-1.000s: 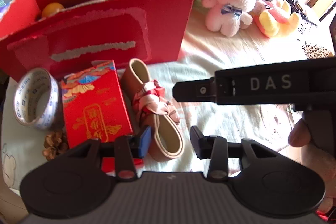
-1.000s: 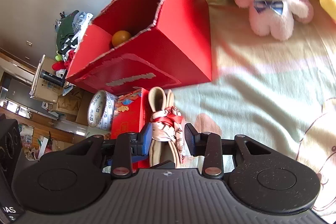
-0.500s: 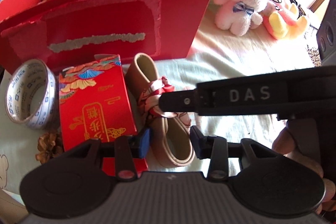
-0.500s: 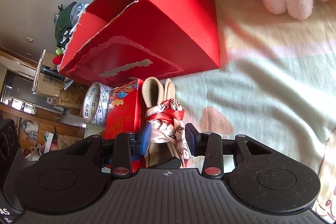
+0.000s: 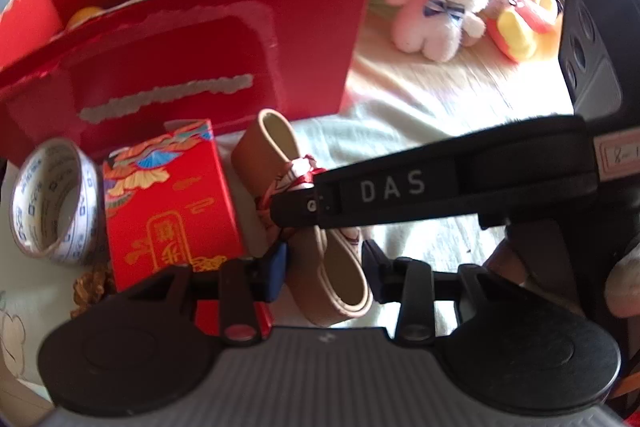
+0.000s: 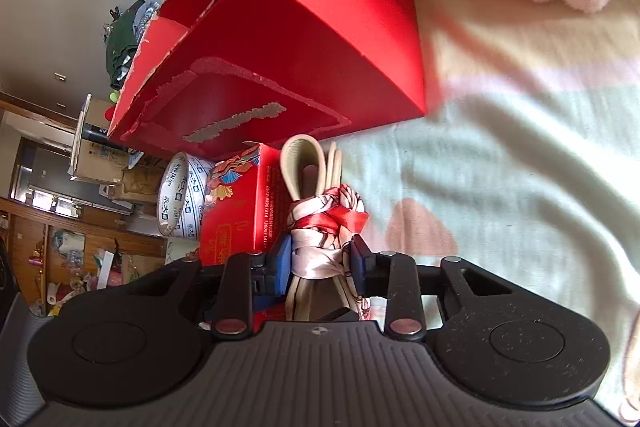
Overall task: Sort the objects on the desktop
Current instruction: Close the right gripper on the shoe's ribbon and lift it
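Right wrist view: our right gripper (image 6: 320, 263) has closed in over the last second, and its 2 fingers now pinch the scarf knot on the folded beige strap (image 6: 301, 163), which lies beside the small red packet (image 6: 236, 211), before the big red box (image 6: 328, 39). Lifting into the box seems next. Our left gripper (image 5: 322, 269) hovers unclenched, holding nothing. The strap's near end is hidden.

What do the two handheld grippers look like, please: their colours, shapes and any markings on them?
Both are black plastic. The left gripper has a ribbed grey body, two round black discs beside it, and short fingers, one with a blue pad. The right gripper has the same build, with blue pads on both fingers. Seen from the left wrist view, its side is a long black bar printed DAS in white, with a handwritten label.
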Demonstrator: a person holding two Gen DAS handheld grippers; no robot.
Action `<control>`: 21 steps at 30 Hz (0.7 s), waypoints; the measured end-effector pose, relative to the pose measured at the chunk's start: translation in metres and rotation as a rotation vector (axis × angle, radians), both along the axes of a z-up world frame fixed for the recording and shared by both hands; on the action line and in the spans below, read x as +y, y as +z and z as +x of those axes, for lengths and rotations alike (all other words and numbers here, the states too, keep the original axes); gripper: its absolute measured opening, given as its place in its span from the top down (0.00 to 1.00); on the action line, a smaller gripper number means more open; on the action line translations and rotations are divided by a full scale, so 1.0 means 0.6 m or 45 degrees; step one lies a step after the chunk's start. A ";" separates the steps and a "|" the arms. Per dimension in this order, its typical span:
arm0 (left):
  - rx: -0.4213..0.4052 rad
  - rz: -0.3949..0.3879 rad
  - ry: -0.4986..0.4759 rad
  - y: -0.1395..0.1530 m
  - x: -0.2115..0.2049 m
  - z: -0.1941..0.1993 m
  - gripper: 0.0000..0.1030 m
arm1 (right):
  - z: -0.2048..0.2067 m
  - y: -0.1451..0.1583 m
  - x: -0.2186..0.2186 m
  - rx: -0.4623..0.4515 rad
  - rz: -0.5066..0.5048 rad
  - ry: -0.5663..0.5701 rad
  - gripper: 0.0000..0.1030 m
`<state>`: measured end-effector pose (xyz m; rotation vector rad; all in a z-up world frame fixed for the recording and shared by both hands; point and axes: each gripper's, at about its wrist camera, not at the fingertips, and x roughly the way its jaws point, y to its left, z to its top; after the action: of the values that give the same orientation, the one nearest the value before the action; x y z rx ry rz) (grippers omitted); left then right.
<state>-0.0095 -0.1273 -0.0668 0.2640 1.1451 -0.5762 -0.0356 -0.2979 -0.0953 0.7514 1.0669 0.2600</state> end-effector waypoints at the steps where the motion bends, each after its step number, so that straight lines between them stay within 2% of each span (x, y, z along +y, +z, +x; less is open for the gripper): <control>1: -0.011 0.011 -0.011 -0.001 -0.004 -0.003 0.60 | -0.005 0.001 -0.006 0.001 -0.001 -0.007 0.70; 6: -0.027 0.007 -0.021 0.001 -0.016 -0.006 0.59 | -0.025 0.002 -0.029 0.005 0.010 -0.059 0.74; 10: -0.026 0.014 -0.003 -0.003 -0.016 -0.003 0.50 | -0.033 0.003 -0.034 0.014 -0.017 -0.110 0.78; 14: -0.013 0.035 -0.019 -0.019 -0.030 -0.005 0.49 | -0.036 -0.004 -0.038 0.011 0.002 -0.122 0.78; 16: -0.036 0.083 -0.024 -0.029 -0.040 -0.006 0.47 | -0.034 -0.008 -0.035 0.007 0.019 -0.126 0.73; 18: -0.014 0.103 -0.016 -0.041 -0.044 -0.004 0.47 | -0.028 -0.015 -0.032 0.016 0.041 -0.123 0.67; 21: -0.031 0.132 -0.010 -0.047 -0.049 -0.003 0.51 | -0.016 -0.023 -0.021 0.007 0.041 -0.115 0.64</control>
<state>-0.0112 -0.1566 -0.0950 0.3634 1.1521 -0.5198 -0.0454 -0.3104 -0.1090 0.8272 1.0328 0.1982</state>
